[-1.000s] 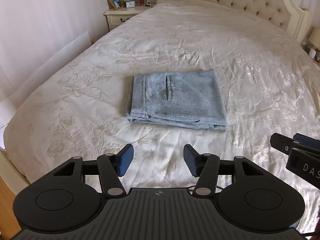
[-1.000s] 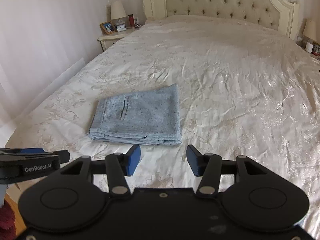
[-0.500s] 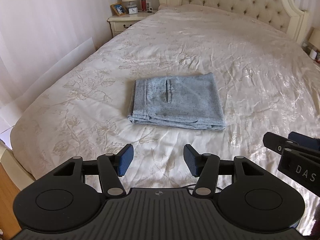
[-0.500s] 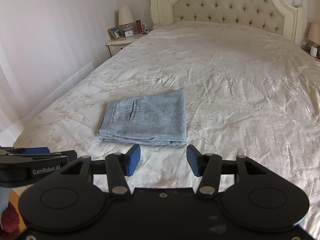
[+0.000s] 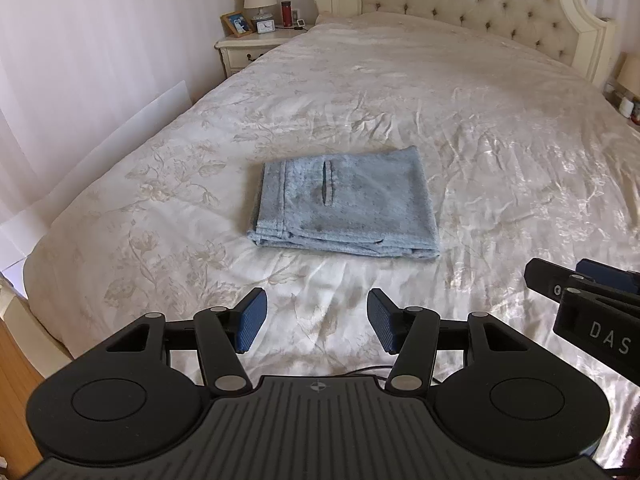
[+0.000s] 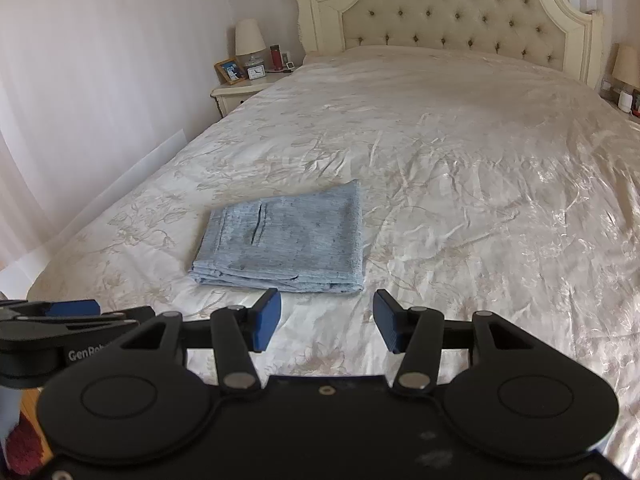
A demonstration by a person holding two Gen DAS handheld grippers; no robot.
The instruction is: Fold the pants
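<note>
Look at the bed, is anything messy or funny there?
Nothing stands out. The blue pants lie folded in a neat rectangle on the bedspread, which is only a little wrinkled. Both the left gripper and the right gripper are open, empty and off the pants.

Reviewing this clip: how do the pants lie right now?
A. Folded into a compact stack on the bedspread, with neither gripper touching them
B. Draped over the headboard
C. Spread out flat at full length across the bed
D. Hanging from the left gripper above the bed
A: the pants sit as a layered rectangle on the bedspread, while the left gripper and right gripper stand open and empty short of them.
</note>
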